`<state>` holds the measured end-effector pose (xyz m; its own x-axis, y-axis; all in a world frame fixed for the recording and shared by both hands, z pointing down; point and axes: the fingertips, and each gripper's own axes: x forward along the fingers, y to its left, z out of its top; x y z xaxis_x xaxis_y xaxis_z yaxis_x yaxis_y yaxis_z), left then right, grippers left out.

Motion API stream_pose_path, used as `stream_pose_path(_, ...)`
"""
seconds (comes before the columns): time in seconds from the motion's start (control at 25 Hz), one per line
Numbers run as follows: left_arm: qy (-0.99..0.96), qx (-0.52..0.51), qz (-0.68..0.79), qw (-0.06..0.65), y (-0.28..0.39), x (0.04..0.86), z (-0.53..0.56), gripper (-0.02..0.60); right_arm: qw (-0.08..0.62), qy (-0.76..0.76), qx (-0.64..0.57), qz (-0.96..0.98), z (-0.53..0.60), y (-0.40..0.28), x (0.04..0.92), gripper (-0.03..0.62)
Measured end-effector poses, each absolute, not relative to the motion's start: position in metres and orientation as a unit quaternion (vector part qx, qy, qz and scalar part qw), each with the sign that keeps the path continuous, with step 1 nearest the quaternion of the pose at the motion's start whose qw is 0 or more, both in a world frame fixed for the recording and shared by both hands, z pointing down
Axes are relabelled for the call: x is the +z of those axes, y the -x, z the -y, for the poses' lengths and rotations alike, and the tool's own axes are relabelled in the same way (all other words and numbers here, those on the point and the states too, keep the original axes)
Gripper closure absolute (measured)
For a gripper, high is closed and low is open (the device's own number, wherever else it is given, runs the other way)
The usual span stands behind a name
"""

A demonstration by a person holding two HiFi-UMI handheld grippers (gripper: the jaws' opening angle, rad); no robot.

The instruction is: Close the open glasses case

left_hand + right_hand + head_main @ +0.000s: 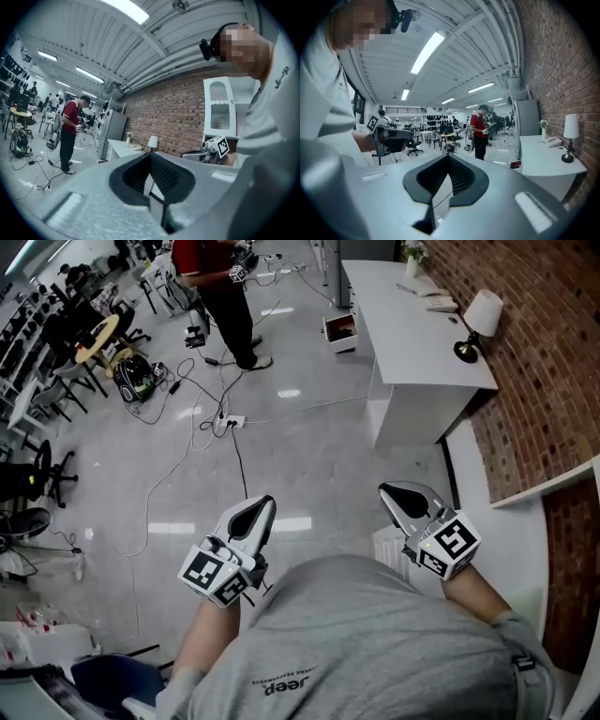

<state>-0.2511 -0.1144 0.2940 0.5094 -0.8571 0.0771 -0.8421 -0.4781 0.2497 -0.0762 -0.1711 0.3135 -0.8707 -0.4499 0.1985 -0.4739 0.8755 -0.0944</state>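
Glasses case: not shown in any view, so its place relative to either tool cannot be determined.

Floor (309, 446): grey and glossy, below and ahead of the left tool (255, 514) and the right tool (401, 498).
Brick wall (534, 362): to the right of the right tool.
White counter (412, 334): ahead of the right tool, against the wall. Small items lie at its far end; none can be read as a case.
Person in a red top (220, 287): well ahead of the left tool.
Cables (187, 442): loose on the floor ahead of the left tool.
Lamp (478, 320): on the counter's near end.

Tool state: the left tool is pressed together with nothing between its jaws, and so is the right tool. The two are well apart.

Assessment: closing has not begun; the case must first be located.

Hazards:
- The loose cables could catch a foot during the approach.
- An unbraced case may slide when its lid is pushed.
- The lamp could be knocked if a tool swings wide over the counter.
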Motion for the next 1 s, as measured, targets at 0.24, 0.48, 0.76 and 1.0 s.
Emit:
stream_pose_path(0.24, -0.868, -0.034, 0.478, 0.126, 0.271, 0.293, 0.132, 0.583, 0.087, -0.273, 0.064, 0.956, 0.196, 0.086, 0.31, 0.585)
stream_pose_path(0.48, -0.881, -0.038, 0.455, 0.119, 0.285, 0.286, 0.139, 0.583, 0.091, -0.29, 0.055, 0.951, 0.198, 0.098, 0.303, 0.585)
stream_pose_path(0.76, -0.883, -0.058, 0.446, 0.135, 0.292, 0.285, 0.142, 0.494, 0.089, -0.265, 0.061, 0.958, 0.199, 0.111, 0.301, 0.432)
stream_pose_path(1.0, -0.894, -0.043, 0.424, 0.137, 0.284, 0.286, 0.146, 0.341, 0.097, -0.259, 0.049, 0.96, 0.197, 0.109, 0.298, 0.349)
